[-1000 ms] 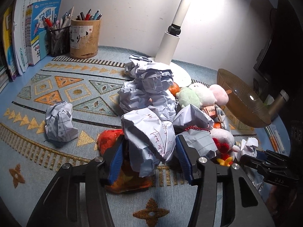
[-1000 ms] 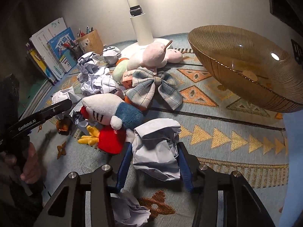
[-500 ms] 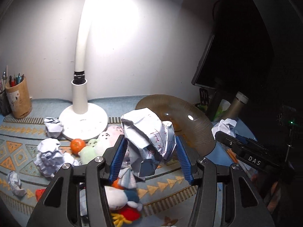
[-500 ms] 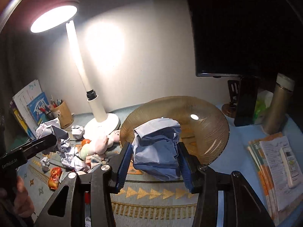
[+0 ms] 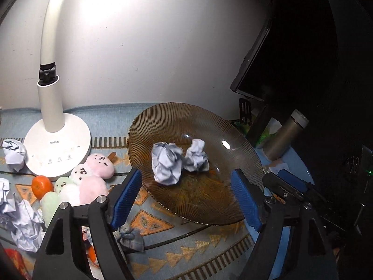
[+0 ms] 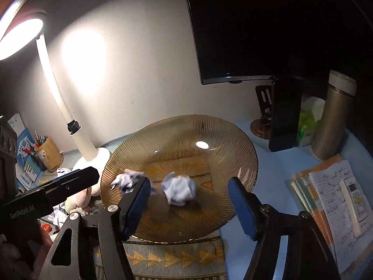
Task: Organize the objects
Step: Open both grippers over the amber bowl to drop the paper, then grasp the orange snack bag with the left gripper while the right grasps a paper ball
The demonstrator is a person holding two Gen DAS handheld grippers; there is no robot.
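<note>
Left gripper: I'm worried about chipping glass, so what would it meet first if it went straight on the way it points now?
Probably the crumpled paper balls lying in the amber glass bowl, then the bowl's floor. The left gripper is opening with nothing between its fingers; depth is hard to judge.

A blue table [image 6: 275, 186] carries a patterned woven mat [image 5: 163, 252], on which rest a ribbed amber glass dish [image 5: 209, 210], a white desk lamp [image 5: 58, 154] and pastel plush toys [image 5: 91, 182].

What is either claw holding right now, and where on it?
Nothing. Both the left claw and right claw are opening, empty; two paper balls lie in the amber bowl.
</note>
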